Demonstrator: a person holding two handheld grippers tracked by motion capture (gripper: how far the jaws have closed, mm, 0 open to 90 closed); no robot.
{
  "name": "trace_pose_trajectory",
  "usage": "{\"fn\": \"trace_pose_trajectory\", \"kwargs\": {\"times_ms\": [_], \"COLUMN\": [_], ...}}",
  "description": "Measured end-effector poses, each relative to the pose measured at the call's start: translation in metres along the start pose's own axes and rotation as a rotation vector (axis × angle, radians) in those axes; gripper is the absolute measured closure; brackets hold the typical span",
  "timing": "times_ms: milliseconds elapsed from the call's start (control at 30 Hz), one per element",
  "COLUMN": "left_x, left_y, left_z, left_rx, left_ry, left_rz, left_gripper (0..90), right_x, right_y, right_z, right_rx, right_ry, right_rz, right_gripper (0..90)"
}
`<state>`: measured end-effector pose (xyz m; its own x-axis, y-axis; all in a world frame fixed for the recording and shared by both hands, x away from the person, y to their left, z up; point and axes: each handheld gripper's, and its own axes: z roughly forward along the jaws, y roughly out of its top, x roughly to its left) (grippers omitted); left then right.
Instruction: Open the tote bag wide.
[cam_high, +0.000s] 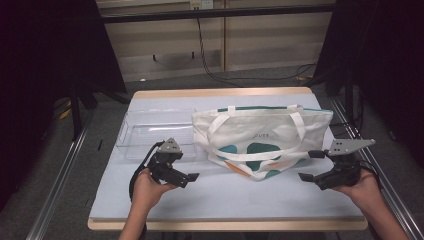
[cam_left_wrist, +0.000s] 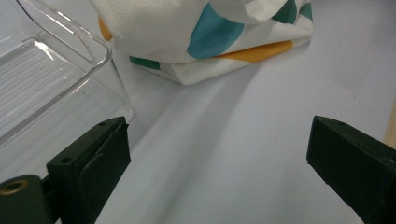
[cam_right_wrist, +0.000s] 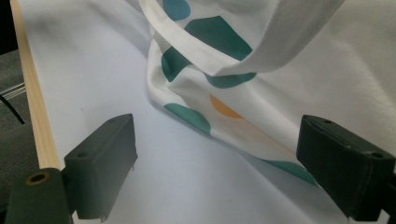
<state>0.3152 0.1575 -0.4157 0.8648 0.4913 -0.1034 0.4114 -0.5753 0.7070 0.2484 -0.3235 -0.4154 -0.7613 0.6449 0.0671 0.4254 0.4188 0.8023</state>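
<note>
A white tote bag (cam_high: 260, 136) with teal and orange patches lies flat on the table's middle and right, handles draped over its front. My left gripper (cam_high: 185, 168) hovers open just left of the bag's front corner, nothing between its jaws. In the left gripper view the left gripper (cam_left_wrist: 217, 140) looks over bare mat at the bag's folded bottom corner (cam_left_wrist: 201, 70). My right gripper (cam_high: 307, 165) is open beside the bag's front right corner. In the right gripper view the right gripper (cam_right_wrist: 217, 133) faces the bag (cam_right_wrist: 299, 79) and one looped handle (cam_right_wrist: 219, 60), apart from both.
A clear plastic tray (cam_high: 125, 132) sits on the left of the pale blue mat (cam_high: 225, 197), close beside my left gripper; its rim (cam_left_wrist: 105, 46) is near the left jaw. The table's wooden edge (cam_right_wrist: 32, 107) runs close by the right gripper. Dark frames and cables stand behind.
</note>
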Motion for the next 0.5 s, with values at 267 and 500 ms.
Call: {"fn": "trace_pose_trajectory", "kwargs": {"times_ms": [267, 500], "left_x": [0.000, -0.001], "left_y": [0.008, 0.013], "left_z": [0.002, 0.002], "left_rx": [0.006, 0.010], "left_ry": [-0.005, -0.010], "left_rz": [0.004, 0.010], "left_gripper": [6.1, 6.2], "right_x": [0.001, 0.000], "right_y": [0.006, 0.009], "right_z": [0.001, -0.002], "right_rx": [0.009, 0.003], "right_ry": [0.006, 0.010], "right_rz": [-0.012, -0.012], "right_gripper": [11.5, 11.5]}}
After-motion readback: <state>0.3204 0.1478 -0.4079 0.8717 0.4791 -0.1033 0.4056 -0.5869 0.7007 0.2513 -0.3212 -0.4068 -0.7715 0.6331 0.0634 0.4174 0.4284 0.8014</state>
